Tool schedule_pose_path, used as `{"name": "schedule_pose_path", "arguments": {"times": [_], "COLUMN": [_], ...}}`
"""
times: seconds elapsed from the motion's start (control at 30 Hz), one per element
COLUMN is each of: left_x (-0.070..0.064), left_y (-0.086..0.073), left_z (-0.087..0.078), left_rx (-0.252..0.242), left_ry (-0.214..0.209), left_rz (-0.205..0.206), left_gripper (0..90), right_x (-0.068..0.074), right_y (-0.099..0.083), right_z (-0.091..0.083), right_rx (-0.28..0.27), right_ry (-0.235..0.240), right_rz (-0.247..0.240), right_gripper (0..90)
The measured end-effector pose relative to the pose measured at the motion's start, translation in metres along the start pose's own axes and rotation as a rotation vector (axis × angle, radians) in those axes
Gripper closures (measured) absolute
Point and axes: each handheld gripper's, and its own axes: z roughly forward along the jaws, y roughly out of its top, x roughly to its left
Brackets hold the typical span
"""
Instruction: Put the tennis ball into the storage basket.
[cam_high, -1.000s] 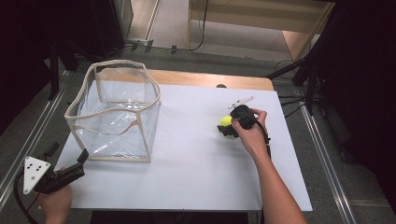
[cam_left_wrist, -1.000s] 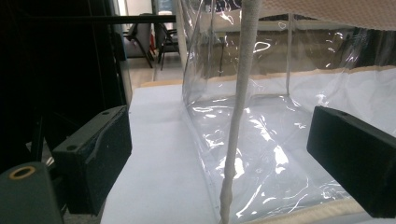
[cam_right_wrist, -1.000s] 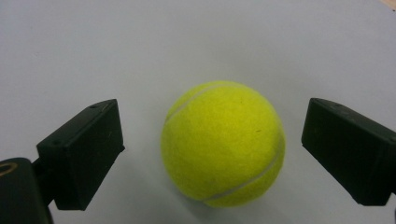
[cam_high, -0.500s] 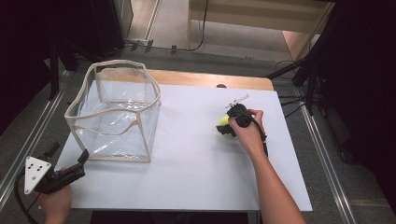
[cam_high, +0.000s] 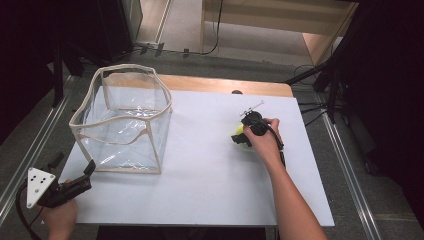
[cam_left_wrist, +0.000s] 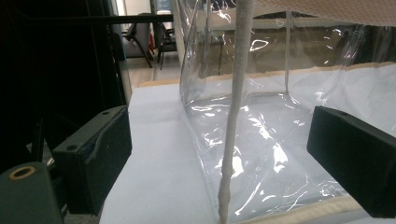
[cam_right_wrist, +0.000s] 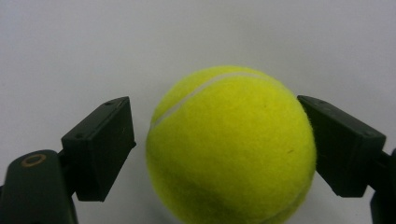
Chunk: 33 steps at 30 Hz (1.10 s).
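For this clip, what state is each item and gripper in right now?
Clear bag: upright on the table, top open, nothing visible inside.
Tennis ball: on the table, between the right gripper's jaws, a gap on one side.
Right gripper: open around the ball.
Left gripper: open, jaws either side of the bag's corner seam.

Fuzzy felt ball (cam_right_wrist: 231, 144), glossy clear-plastic bin (cam_high: 125, 120)

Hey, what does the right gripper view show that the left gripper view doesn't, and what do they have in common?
Right gripper view: a yellow tennis ball sits between that gripper's open jaws, the right one at the ball's edge, a gap on the left. Left gripper view: the clear bag with its cream corner seam stands between open jaws, a dark room behind. Both share the white table top and a pair of black jaws.
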Motion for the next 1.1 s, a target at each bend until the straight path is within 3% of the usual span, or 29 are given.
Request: {"name": "schedule_pose_path", "arguments": {"times": [0.43, 0.63, 0.77, 1.1], "left_x": [-0.001, -0.001, 0.000, 0.000], "left_y": [0.000, 0.000, 0.000, 0.000], "left_z": [0.000, 0.000, 0.000, 0.000], "left_rx": [0.002, 0.000, 0.000, 0.000], "left_ry": [0.003, 0.001, -0.001, -0.002], "left_rz": [0.003, 0.001, 0.002, 0.002], "left_gripper": [6.9, 6.9, 6.9, 6.9], "right_x": [-0.004, -0.005, -0.004, 0.009], "right_y": [-0.003, -0.004, -0.003, 0.005], "right_z": [0.002, 0.000, 0.000, -0.003], "right_rx": [0.035, 0.044, 0.041, 0.039], "right_ry": [-0.045, -0.034, 0.002, 0.033], "right_rz": [0.026, 0.027, 0.015, -0.026], "right_gripper": [23.0, 23.8, 23.9, 23.9]}}
